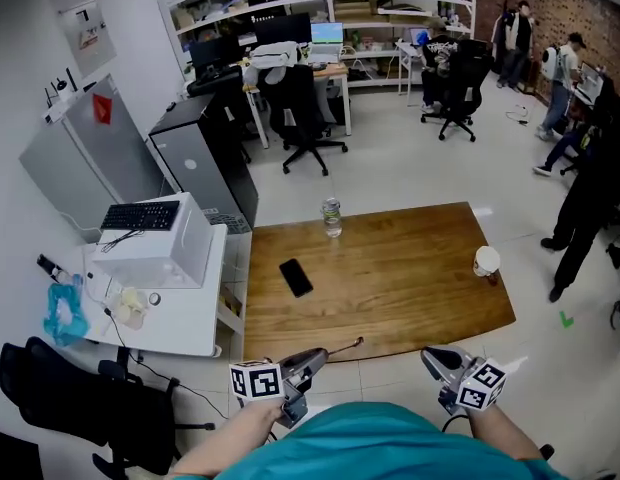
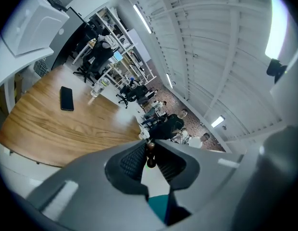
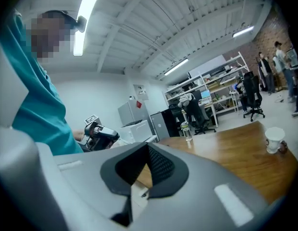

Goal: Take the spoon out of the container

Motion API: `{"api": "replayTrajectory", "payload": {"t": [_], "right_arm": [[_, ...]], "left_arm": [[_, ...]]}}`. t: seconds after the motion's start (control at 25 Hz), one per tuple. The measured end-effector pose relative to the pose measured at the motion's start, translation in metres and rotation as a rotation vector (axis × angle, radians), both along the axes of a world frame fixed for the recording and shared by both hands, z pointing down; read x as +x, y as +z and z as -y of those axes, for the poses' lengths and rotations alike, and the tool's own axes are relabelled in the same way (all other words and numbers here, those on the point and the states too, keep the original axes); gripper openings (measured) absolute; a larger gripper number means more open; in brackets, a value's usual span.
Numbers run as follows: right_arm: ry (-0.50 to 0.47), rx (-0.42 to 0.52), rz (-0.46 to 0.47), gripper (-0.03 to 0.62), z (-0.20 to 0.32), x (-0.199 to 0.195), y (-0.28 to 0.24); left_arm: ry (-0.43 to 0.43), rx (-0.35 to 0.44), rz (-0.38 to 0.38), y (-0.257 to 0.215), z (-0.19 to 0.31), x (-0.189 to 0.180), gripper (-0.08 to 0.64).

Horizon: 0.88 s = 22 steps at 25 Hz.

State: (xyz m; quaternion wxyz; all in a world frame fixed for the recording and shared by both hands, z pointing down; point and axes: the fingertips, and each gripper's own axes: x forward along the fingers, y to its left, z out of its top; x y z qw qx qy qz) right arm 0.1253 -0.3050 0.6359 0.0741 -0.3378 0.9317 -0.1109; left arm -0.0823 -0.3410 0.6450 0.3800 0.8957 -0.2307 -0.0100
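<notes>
My left gripper (image 1: 318,356) hangs off the near edge of the wooden table (image 1: 390,298), shut on a thin dark spoon (image 1: 342,347) that sticks out toward the table. In the left gripper view, the spoon's brown end (image 2: 150,153) is pinched between the pads. A white paper cup (image 1: 486,261) stands at the table's right edge, far from both grippers; it also shows in the right gripper view (image 3: 274,139). My right gripper (image 1: 430,354) is held off the near right corner, jaws shut with nothing between them (image 3: 148,148).
A black phone (image 1: 296,277) lies on the table's left part and a water bottle (image 1: 332,217) stands at its far edge. A white side table (image 1: 180,313) with a printer is to the left. Office chairs, desks and several people fill the room behind.
</notes>
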Motion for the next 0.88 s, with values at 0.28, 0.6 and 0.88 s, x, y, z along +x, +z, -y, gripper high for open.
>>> {"api": "replayTrajectory", "payload": {"t": [0.28,0.6,0.88], "right_arm": [[-0.064,0.033,0.084,0.002,-0.113,0.003,-0.004],[-0.104,-0.011,0.122,0.002,-0.194,-0.009,-0.003],[-0.112,-0.005,0.106,0.002,-0.231,-0.076,-0.013]], "left_arm": [[-0.13,-0.273,-0.127,-0.012,-0.133,0.023,0.048],[-0.258,-0.511,-0.218,-0.023,-0.238,0.014,0.048],[-0.048,0.101,-0.031,-0.068,-0.253,-0.061,0.048]]}}
